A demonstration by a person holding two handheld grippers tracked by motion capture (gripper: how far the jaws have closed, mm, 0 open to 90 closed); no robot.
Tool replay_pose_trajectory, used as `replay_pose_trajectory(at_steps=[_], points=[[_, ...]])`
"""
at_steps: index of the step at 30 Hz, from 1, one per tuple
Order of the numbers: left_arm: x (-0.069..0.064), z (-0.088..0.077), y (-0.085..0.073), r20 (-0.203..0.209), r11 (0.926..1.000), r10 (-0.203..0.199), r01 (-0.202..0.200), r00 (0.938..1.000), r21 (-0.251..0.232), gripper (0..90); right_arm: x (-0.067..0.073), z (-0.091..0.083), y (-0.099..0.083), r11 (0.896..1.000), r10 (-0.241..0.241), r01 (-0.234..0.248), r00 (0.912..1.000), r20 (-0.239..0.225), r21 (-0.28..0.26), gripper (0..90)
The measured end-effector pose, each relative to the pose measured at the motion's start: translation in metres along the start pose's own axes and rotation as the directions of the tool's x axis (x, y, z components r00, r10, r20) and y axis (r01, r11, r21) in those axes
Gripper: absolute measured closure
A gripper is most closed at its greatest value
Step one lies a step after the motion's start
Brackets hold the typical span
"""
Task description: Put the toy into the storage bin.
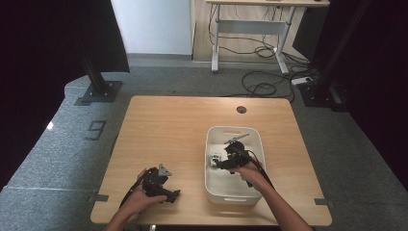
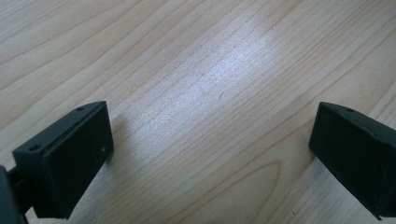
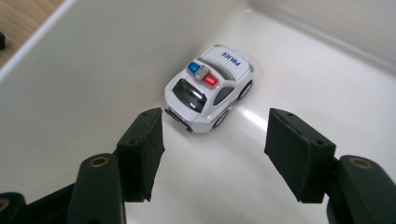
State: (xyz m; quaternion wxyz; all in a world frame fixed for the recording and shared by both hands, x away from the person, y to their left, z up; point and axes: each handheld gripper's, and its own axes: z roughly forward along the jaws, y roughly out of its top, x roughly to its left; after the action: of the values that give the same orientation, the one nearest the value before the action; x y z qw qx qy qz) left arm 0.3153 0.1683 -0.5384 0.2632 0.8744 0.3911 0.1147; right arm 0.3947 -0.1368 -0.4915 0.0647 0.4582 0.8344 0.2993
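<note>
Toy police car (image 3: 210, 88): white, red-blue lightbar, wheels down, probably undamaged.

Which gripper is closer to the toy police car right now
Right. The right gripper hangs open inside the white bin, just short of the toy police car; the left gripper rests on the table outside it.

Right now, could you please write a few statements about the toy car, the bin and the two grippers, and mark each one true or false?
1. The toy police car stands inside the white bin. True.
2. The right gripper is clamped on the car. False: its jaws stand open and the car lies beyond them, untouched.
3. The left gripper is open over bare table wood. True.
4. The car lies on its roof. False: it stands on its wheels, light bar up.
5. The left gripper reaches into the bin. False: it sits on the table left of the bin.
</note>
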Motion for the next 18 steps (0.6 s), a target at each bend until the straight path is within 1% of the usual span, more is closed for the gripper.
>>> replay_pose_trajectory(at_steps=[6,13,18], points=[[0.0,0.0,0.0,0.0,1.0,0.001,-0.001,1.0,0.0,0.0,-0.003,-0.009,-0.003,0.998,-0.004,0.004,0.9999,0.011,-0.068,36.3],[0.0,0.0,0.0,-0.001,1.0,-0.001,0.001,1.0,0.0,0.0,-0.004,-0.016,-0.006,0.994,-0.007,0.009,0.9998,0.021,-0.112,36.2],[0.0,0.0,0.0,0.001,1.0,0.001,-0.001,1.0,-0.001,0.0,-0.006,-0.023,-0.009,0.988,0.002,0.002,0.9997,0.025,-0.153,36.3]])
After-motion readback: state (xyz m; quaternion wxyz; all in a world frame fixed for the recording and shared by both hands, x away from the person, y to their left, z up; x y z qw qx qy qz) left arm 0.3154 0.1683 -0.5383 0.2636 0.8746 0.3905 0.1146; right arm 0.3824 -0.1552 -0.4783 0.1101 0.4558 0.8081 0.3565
